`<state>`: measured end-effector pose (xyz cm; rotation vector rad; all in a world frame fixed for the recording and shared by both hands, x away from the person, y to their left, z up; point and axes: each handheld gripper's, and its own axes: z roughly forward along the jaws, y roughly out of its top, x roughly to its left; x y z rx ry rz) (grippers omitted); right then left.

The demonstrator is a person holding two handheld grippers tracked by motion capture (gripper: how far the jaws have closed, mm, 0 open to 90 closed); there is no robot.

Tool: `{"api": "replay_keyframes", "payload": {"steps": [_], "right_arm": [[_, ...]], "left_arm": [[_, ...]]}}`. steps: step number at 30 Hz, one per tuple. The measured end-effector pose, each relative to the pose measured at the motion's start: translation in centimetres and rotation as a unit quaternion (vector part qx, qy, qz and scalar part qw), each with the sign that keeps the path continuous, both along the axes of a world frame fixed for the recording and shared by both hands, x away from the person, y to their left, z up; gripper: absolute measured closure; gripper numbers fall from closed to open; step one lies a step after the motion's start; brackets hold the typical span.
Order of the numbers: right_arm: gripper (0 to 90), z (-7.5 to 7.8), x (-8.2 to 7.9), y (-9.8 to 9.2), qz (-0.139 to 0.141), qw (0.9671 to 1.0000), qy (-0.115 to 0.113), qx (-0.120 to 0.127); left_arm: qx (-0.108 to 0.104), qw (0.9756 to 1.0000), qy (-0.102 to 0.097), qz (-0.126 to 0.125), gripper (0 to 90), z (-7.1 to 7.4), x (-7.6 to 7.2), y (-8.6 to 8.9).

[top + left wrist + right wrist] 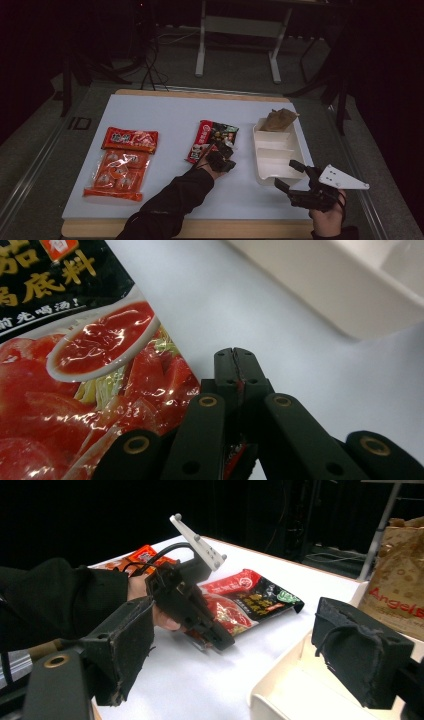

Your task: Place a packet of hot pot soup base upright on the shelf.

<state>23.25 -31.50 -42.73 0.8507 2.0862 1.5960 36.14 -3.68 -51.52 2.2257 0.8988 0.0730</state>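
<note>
Soup-base pouch (75, 370) corner clamped in left hand-held gripper (235, 360); rt hand-held gripper (235, 650) wide.

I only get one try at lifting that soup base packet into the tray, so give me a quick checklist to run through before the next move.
1. Left gripper shut on the soup base packet: ok, jaws closed with a red sliver of the packet's edge pinched between them.
2. Grip depth: not ok, it holds just a corner.
3. Right gripper clear of the path: cannot tell, its jaws are open and hover at the tray's near end.
4. White tray has room: ok, the near compartments are bare; a brown paper bag fills the far one.
5. Orange snack packs out of the way: ok, far left.
</note>
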Motion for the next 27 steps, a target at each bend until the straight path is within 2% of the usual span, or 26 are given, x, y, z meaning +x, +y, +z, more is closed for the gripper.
{"api": "replay_keyframes", "payload": {"steps": [1, 3, 4, 7, 9, 10, 11, 17, 19, 21, 23, 26, 27], "right_arm": [[16.9, 0.0, 0.0, 0.1, 0.001, 1.0000, 0.000, -0.002], [16.9, -0.1, 0.0, 0.1, 0.002, 1.0000, 0.001, -0.003], [16.9, -0.1, 0.1, 0.2, 0.003, 1.0000, 0.001, -0.003], [16.9, -0.2, 0.1, 0.3, 0.007, 1.0000, 0.002, -0.002], [16.9, -0.1, 0.1, 0.3, 0.007, 1.0000, 0.000, -0.004], [16.9, -0.1, 0.1, 0.4, 0.009, 1.0000, -0.001, -0.004], [16.9, -0.1, 0.1, 0.4, 0.010, 0.9999, -0.002, -0.004], [16.8, 0.0, 0.1, 0.3, 0.007, 0.9998, -0.019, -0.002], [16.6, 0.0, 0.1, 0.3, 0.006, 0.9997, -0.022, 0.001], [15.7, 0.0, 0.2, 0.3, 0.004, 0.9997, -0.023, 0.000], [15.1, 0.0, 0.2, 0.3, 0.000, 0.9997, -0.025, -0.001], [14.8, -0.1, 0.3, 0.4, -0.002, 0.9997, -0.026, -0.005], [14.8, -0.1, 0.3, 0.4, -0.004, 0.9996, -0.025, -0.007]], "left_arm": [[-0.002, 1.0000, -0.002, 0.003, 90.0, 0.3, 0.0, 0.4], [-0.022, 0.9997, -0.004, 0.010, 90.0, 0.9, 0.1, 1.5], [-0.025, 0.9995, -0.007, 0.016, 90.0, 1.2, 0.2, 2.1], [-0.028, 0.9987, -0.024, 0.036, 90.0, 2.3, 0.5, 4.2], [-0.031, 0.9981, -0.028, 0.044, 90.0, 2.5, 0.7, 4.9], [-0.034, 0.9972, -0.031, 0.059, 89.9, 2.9, 1.0, 6.2], [-0.036, 0.9966, -0.032, 0.067, 89.2, 3.1, 1.2, 6.7], [-0.043, 0.9941, -0.042, 0.091, 81.4, 3.3, 1.9, 9.1], [-0.047, 0.9936, -0.043, 0.093, 76.8, 3.3, 2.1, 9.3], [-0.043, 0.9928, -0.045, 0.103, 67.9, 2.9, 2.7, 10.1], [-0.046, 0.9912, -0.046, 0.116, 62.9, 2.6, 3.2, 10.6], [-0.057, 0.9888, -0.037, 0.133, 54.1, 2.2, 4.2, 11.4], [-0.057, 0.9886, -0.037, 0.134, 50.7, 2.1, 4.4, 11.6]]}}
